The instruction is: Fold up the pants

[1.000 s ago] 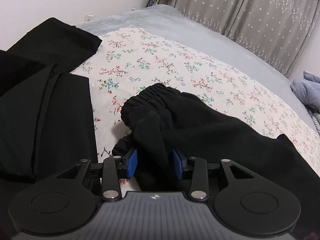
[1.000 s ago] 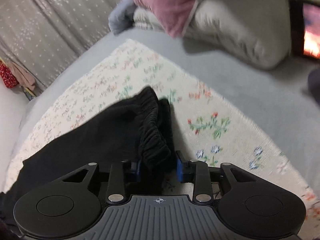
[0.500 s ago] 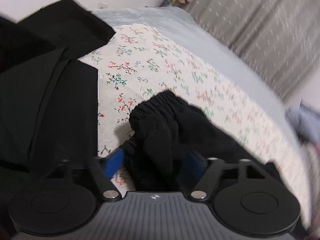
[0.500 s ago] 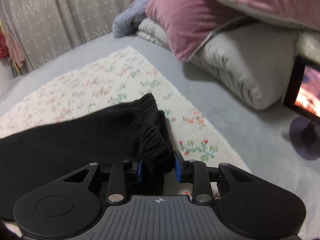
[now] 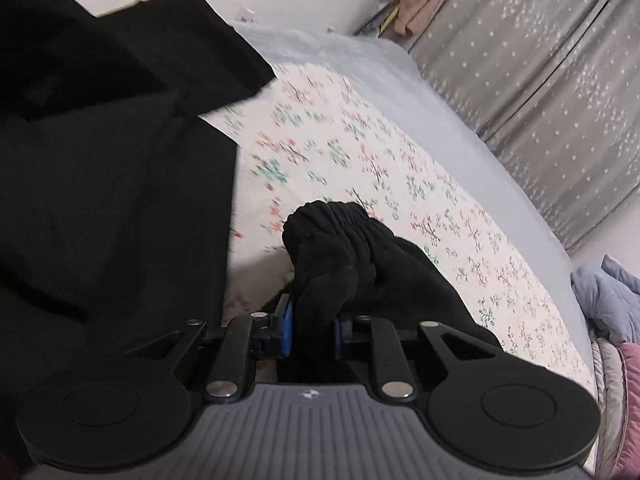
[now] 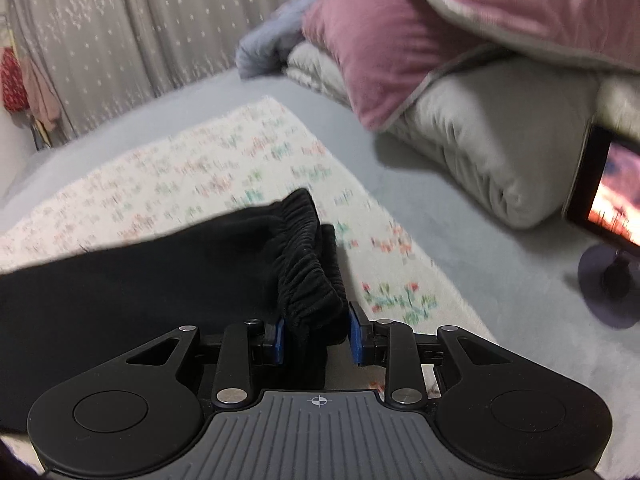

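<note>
Black pants (image 5: 360, 256), gathered elastic waistband bunched, lifted just above floral sheet (image 5: 360, 152) on bed. Clamped at waistband by left gripper (image 5: 313, 326) and right gripper (image 6: 316, 338), fabric sagging between.

Our right tongs (image 6: 316, 338) pinch the gathered waistband of the black pants (image 6: 160, 276), which trail off toward nine o'clock over the floral sheet (image 6: 224, 160). At two o'clock sit pink and grey pillows (image 6: 460, 92); at three o'clock, a lit screen (image 6: 612, 204).
</note>
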The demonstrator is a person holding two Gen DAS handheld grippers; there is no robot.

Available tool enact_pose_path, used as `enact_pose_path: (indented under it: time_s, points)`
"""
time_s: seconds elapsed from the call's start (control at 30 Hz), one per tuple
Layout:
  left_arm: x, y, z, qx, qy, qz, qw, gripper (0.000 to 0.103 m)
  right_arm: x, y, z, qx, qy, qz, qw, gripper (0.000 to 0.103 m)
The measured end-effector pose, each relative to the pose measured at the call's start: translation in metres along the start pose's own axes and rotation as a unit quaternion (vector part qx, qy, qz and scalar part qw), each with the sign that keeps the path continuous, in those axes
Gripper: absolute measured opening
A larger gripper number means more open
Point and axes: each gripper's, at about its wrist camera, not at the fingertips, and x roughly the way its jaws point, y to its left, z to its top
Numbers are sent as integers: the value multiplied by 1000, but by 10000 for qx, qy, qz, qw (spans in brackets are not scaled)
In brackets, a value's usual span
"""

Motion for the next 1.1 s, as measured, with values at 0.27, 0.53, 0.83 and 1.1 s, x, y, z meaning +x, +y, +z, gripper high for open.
enact_pose_path:
  time_s: [0.27,0.53,0.83,1.1]
  points:
    - [6,-7,-7,328,121,404,9986,27,6,-1,-3,-8,228,-131,9997,27]
    - [-27,-13,-7,631,-146,85,9979,27,-36,10,14,-103,-512,-219,9984,27]
    - [-5,17,-8,152,704,488,9962,60,15,0,-13,-393,489,-455,9970,48]
    - [-63,-16,-3,792,-781,848,9902,65,-19,54,22,-868,-437,-304,9948,72]
